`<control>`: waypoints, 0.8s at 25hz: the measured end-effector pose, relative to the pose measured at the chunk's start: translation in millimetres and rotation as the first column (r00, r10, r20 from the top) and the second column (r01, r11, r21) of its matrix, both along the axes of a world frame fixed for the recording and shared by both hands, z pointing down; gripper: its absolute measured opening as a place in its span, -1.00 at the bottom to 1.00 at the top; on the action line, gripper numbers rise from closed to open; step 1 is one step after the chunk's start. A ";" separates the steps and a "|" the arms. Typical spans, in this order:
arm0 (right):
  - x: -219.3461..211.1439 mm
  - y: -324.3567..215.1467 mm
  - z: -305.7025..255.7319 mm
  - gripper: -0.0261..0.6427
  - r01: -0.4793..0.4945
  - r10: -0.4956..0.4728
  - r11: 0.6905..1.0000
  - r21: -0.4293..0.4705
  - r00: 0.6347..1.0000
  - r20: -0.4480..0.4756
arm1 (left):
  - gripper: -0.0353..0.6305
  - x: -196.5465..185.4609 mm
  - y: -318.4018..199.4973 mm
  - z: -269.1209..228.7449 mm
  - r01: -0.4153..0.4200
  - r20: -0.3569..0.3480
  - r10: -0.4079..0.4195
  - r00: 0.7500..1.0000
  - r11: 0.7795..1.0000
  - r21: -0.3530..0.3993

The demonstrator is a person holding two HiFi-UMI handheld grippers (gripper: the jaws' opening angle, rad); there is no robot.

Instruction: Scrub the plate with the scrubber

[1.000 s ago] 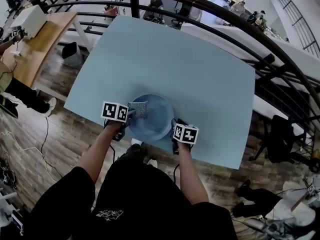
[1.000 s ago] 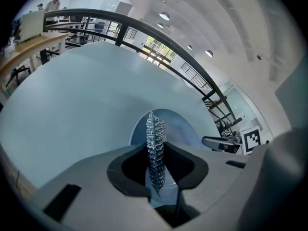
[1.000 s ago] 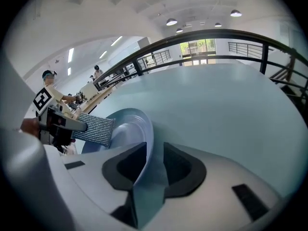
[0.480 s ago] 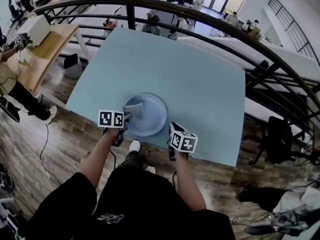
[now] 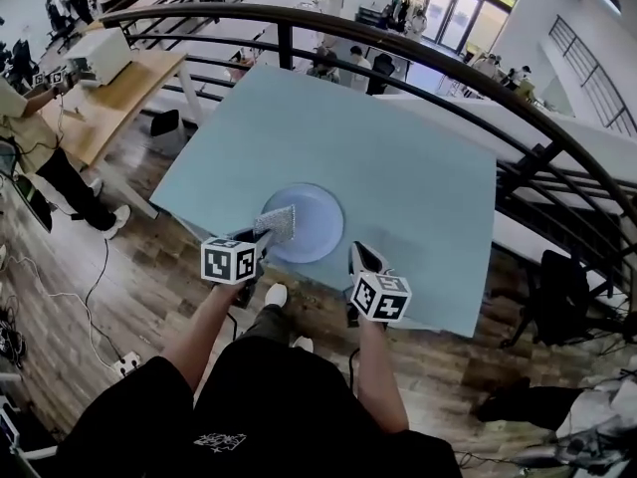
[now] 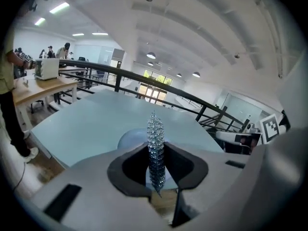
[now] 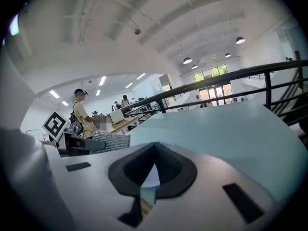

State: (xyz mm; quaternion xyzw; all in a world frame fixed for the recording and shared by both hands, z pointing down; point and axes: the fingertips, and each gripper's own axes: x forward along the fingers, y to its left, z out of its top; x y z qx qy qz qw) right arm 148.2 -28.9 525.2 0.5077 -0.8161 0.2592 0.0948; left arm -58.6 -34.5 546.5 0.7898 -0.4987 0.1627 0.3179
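While the left gripper (image 6: 156,170) is pressed in on the scrubber (image 6: 155,146), the silvery mesh pad is pinched edge-on and stands upright between the two dark jaw pads. In the head view the left gripper (image 5: 261,238) is held at the near left rim of the plate (image 5: 311,229), and the scrubber (image 5: 277,225) is seen over that rim, tilted. Whether the scrubber touches the plate cannot be told. The plate (image 6: 131,139) is pale blue, round, and set on the table (image 5: 398,147) close to its near edge.

The right gripper (image 7: 154,163) is pressed together with nothing gripped; only a small gap is left behind the meeting tips. In the head view the right gripper (image 5: 359,258) is held at the near table edge, just right of the plate and apart from it. From its own view the scrubber (image 7: 111,141) is seen off to the left, flat side on.

The table (image 7: 231,129) is light blue. A dark railing (image 5: 468,63) is curved round its far side. A wooden desk (image 5: 114,98) is placed well to the left, with a person (image 7: 83,114) standing by it.
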 end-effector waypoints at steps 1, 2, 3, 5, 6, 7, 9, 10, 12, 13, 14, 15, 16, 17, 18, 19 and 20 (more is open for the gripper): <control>0.2 2.4 -7.9 -0.90 0.002 -0.002 1.000 0.023 1.000 0.000 | -0.61 -1.1 4.6 -6.6 0.009 0.002 -0.009 1.000 1.000 0.022; -0.4 5.1 -15.3 -0.90 0.003 -0.003 0.999 0.046 1.000 -0.004 | -0.61 -2.7 9.3 -12.7 0.020 0.002 -0.020 1.000 0.999 0.044; -1.6 7.8 -22.4 -0.90 0.006 -0.005 0.998 0.069 1.000 -0.009 | -0.61 -4.5 13.4 -18.5 0.030 0.003 -0.030 1.000 0.997 0.066; -5.8 12.7 -36.0 -0.90 0.017 -0.015 0.993 0.113 1.000 -0.023 | -0.61 -7.3 19.6 -30.6 0.040 0.011 -0.042 0.999 0.993 0.113; -8.8 14.7 -43.0 -0.90 0.026 -0.022 0.991 0.135 0.999 -0.027 | -0.61 -8.2 21.6 -37.4 0.042 0.017 -0.044 0.999 0.990 0.137; -12.3 16.3 -50.4 -0.90 0.034 -0.030 0.987 0.154 0.999 -0.027 | -0.61 -9.3 22.7 -45.0 0.043 0.021 -0.047 0.999 0.986 0.164; -18.3 17.6 -64.7 -0.90 0.041 -0.037 0.981 0.187 0.999 -0.027 | -0.61 -11.7 22.3 -62.5 0.044 0.026 -0.050 0.998 0.974 0.220; -20.6 17.7 -71.8 -0.90 0.042 -0.037 0.978 0.204 0.999 -0.029 | -0.61 -12.7 21.6 -71.5 0.042 0.029 -0.051 0.998 0.967 0.250; -24.8 17.3 -87.0 -0.90 0.048 -0.038 0.969 0.243 0.998 -0.043 | -0.61 -15.3 20.6 -88.8 0.036 0.043 -0.052 0.998 0.950 0.309; -27.1 17.0 -95.5 -0.90 0.052 -0.039 0.963 0.265 0.998 -0.054 | -0.61 -17.7 20.3 -97.3 0.034 0.051 -0.054 0.997 0.941 0.337; -29.5 16.9 -104.3 -0.90 0.056 -0.038 0.956 0.288 0.997 -0.066 | -0.61 -21.0 20.0 -105.7 0.035 0.056 -0.059 0.997 0.931 0.364; -31.9 16.8 -113.3 -0.90 0.059 -0.036 0.949 0.311 0.996 -0.079 | -0.61 -24.9 19.4 -114.0 0.036 0.059 -0.064 0.996 0.920 0.390; -34.0 16.3 -122.3 -0.90 0.060 -0.031 0.941 0.333 0.995 -0.090 | -0.61 -28.9 18.3 -122.1 0.037 0.060 -0.068 0.996 0.909 0.415; -35.9 15.4 -131.1 -0.90 0.057 -0.024 0.934 0.354 0.995 -0.098 | -0.61 -32.8 16.4 -130.1 0.037 0.060 -0.070 0.996 0.898 0.438; -37.6 14.2 -139.4 -0.90 0.052 -0.015 0.927 0.371 0.995 -0.102 | -0.61 -36.3 14.0 -137.8 0.034 0.062 -0.069 0.996 0.889 0.458; -39.5 13.0 -147.0 -0.90 0.045 -0.006 0.922 0.384 0.995 -0.102 | -0.61 -39.4 11.6 -145.0 0.028 0.063 -0.066 0.996 0.880 0.474; -41.5 12.2 -153.9 -0.90 0.038 0.002 0.918 0.394 0.995 -0.100 | -0.61 -42.3 9.6 -151.8 0.021 0.066 -0.061 0.996 0.872 0.489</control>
